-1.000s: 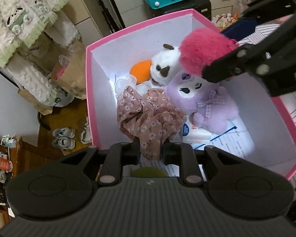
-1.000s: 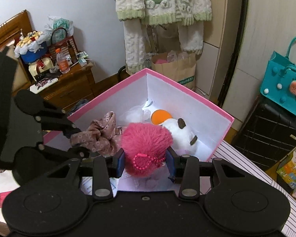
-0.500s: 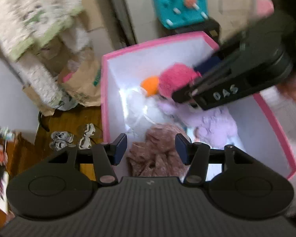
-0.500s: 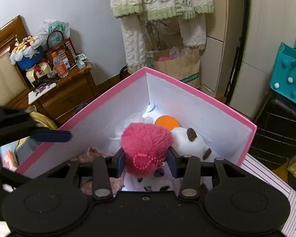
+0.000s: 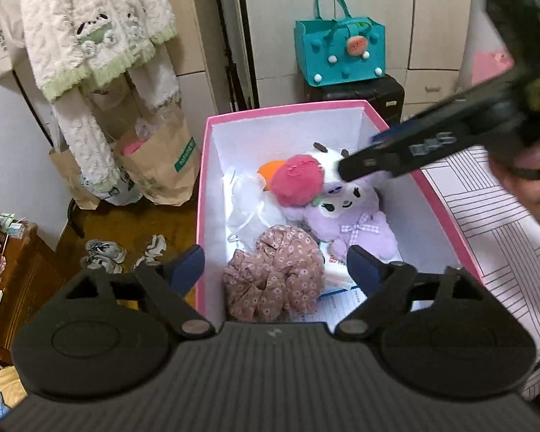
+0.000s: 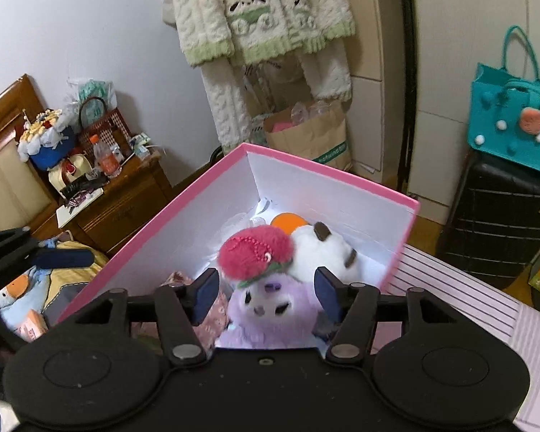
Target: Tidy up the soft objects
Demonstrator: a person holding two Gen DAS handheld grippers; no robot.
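A pink box [image 5: 205, 180] with white inner walls holds soft things. A pink floral scrunchie [image 5: 275, 273] lies at its near end. A purple plush [image 5: 352, 216] lies beside it, with a white plush [image 5: 333, 160] and an orange ball [image 5: 266, 172] behind. A red pompom [image 5: 298, 179] rests on the plushes; it also shows in the right wrist view [image 6: 255, 255]. My left gripper [image 5: 275, 264] is open and empty above the scrunchie. My right gripper [image 6: 264, 293] is open and empty, just behind the pompom and above the purple plush [image 6: 270, 316].
The box [image 6: 327, 176] stands on a striped cloth [image 5: 504, 223]. Paper bags [image 5: 158, 165] and shoes [image 5: 104, 252] lie on the floor to the left. A teal bag [image 5: 340, 50] sits on a black suitcase [image 5: 356, 90] behind. A wooden cabinet [image 6: 118, 201] stands left.
My left gripper opened and dropped the scrunchie into the box, then pulled back. My right gripper opened and let the red pompom go onto the plushes.
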